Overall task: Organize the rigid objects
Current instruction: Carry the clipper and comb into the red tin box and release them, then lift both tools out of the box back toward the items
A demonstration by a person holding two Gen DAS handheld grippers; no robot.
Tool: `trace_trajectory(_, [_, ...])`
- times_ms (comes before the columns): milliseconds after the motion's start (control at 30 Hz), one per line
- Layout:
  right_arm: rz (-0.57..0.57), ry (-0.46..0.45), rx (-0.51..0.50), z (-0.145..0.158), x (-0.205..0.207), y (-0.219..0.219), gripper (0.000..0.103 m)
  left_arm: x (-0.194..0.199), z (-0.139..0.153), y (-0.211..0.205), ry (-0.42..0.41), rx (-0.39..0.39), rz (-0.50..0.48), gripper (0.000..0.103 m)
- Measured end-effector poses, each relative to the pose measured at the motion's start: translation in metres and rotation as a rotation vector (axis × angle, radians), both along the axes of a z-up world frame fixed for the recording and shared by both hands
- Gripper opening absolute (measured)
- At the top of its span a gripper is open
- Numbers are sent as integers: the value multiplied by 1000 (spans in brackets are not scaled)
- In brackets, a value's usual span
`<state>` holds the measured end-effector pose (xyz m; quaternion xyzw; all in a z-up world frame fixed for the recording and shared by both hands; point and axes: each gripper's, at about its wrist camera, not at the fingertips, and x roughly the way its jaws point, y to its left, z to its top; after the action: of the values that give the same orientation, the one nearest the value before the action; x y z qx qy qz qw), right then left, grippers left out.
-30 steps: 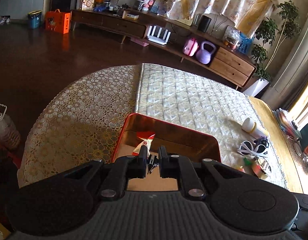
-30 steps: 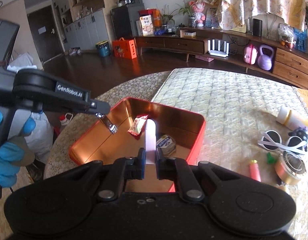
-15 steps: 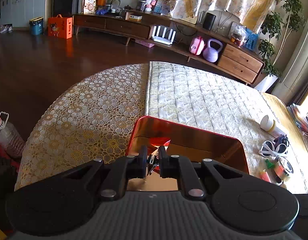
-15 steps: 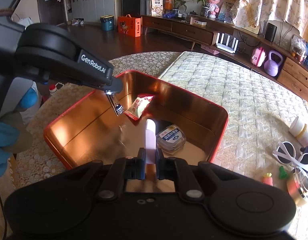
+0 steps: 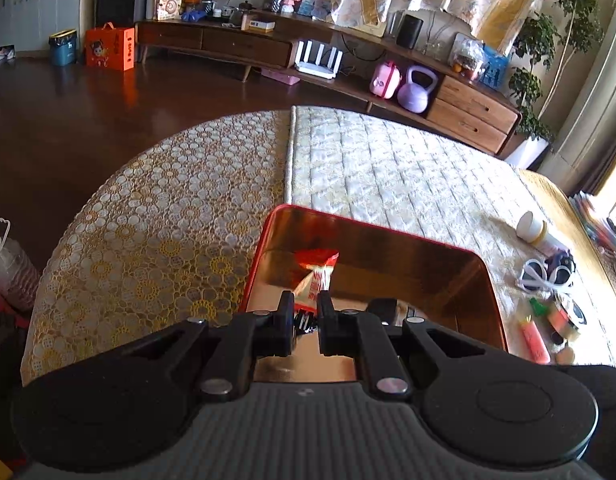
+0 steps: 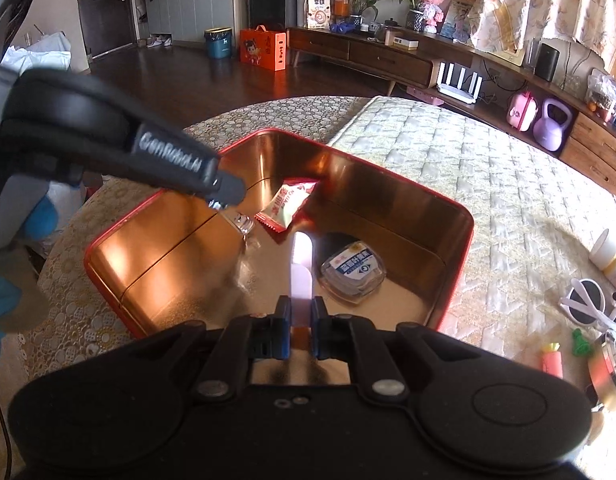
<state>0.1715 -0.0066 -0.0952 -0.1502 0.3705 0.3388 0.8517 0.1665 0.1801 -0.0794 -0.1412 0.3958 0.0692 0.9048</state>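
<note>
Red tin [image 6: 456, 216], both hand-held grippers angled down, right [image 6: 301, 312] pinching pink stick [image 6: 299, 268], left [image 6: 223, 200] pinching small metal item [image 6: 243, 224].

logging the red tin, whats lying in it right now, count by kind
snack packet: 1
clear box with blue label: 1
total lying in the red tin: 2
gripped, not counted: pink strip in the right gripper, small shiny piece in the left gripper
</note>
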Motion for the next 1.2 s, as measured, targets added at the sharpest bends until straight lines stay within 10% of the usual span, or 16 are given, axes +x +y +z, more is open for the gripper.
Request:
trace_trajectory(800, [-36, 28, 173, 40, -25, -44, 36, -29, 0, -19, 64, 16, -21, 12])
trace_trajectory(1200, [-84, -12, 269, 62, -46, -86, 54, -47, 23, -47, 5, 28, -67, 32])
